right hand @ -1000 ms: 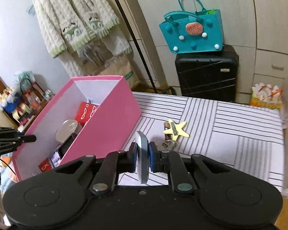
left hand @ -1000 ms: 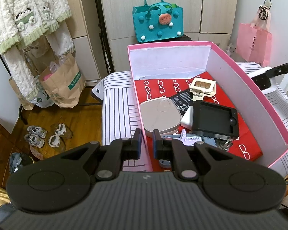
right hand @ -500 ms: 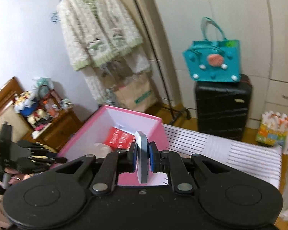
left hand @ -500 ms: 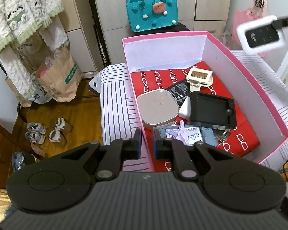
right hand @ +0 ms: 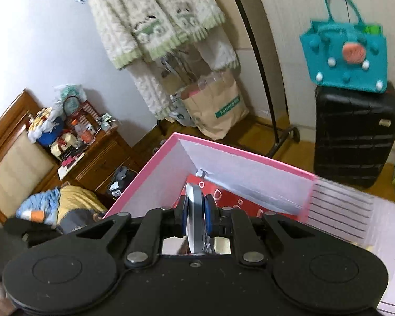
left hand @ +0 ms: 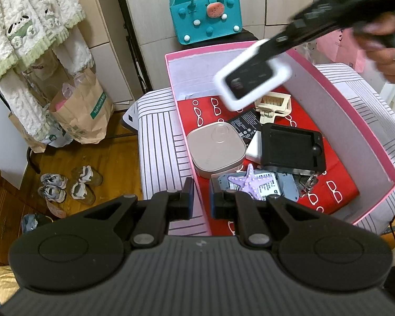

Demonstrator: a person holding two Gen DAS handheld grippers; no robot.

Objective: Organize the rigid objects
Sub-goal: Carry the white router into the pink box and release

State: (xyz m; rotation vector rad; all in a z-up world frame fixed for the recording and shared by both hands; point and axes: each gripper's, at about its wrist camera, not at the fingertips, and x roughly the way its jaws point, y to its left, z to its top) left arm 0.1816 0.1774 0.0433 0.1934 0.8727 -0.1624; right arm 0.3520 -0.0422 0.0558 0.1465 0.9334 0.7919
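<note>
The right gripper points down at a slant over the pink box, its jaws clamped on a flat white-rimmed device held edge-on between the blue pads. From the left wrist view that device hangs in the air above the far half of the box, the hand behind it blurred at the upper right. The left gripper slants down at the box's near left corner, its jaws almost closed with only the box's near wall in the narrow gap; whether the pads press it I cannot tell. Inside the box lie a beige square case, a black tray, a purple starfish and a cream clip. The box sits on a striped cushion.
</note>
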